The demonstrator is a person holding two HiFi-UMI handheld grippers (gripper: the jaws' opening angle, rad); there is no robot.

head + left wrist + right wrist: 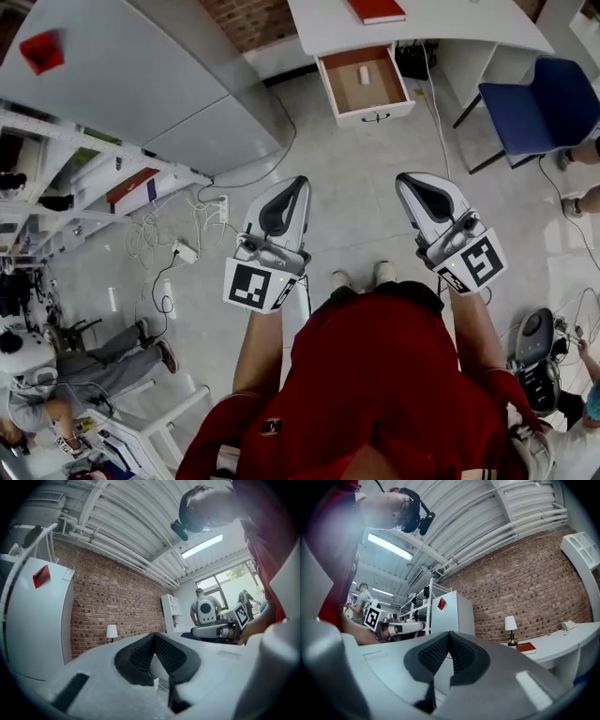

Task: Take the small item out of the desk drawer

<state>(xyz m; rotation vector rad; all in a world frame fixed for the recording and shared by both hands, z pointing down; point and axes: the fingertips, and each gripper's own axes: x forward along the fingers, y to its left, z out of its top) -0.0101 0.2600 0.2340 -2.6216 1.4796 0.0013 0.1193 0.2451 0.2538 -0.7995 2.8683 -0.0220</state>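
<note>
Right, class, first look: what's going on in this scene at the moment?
A person in a red shirt stands holding the left gripper and right gripper, both shut and empty. Ahead, across the floor, a white desk has its drawer open, with a small white item lying inside, untouched. Neither gripper has reached it yet.

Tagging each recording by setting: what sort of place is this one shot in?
Probably a mock home room staged inside a workshop or lab hall: a white desk with an open drawer against a brick wall, yet loose cables cross the floor and bare metal roofing runs overhead.
</note>
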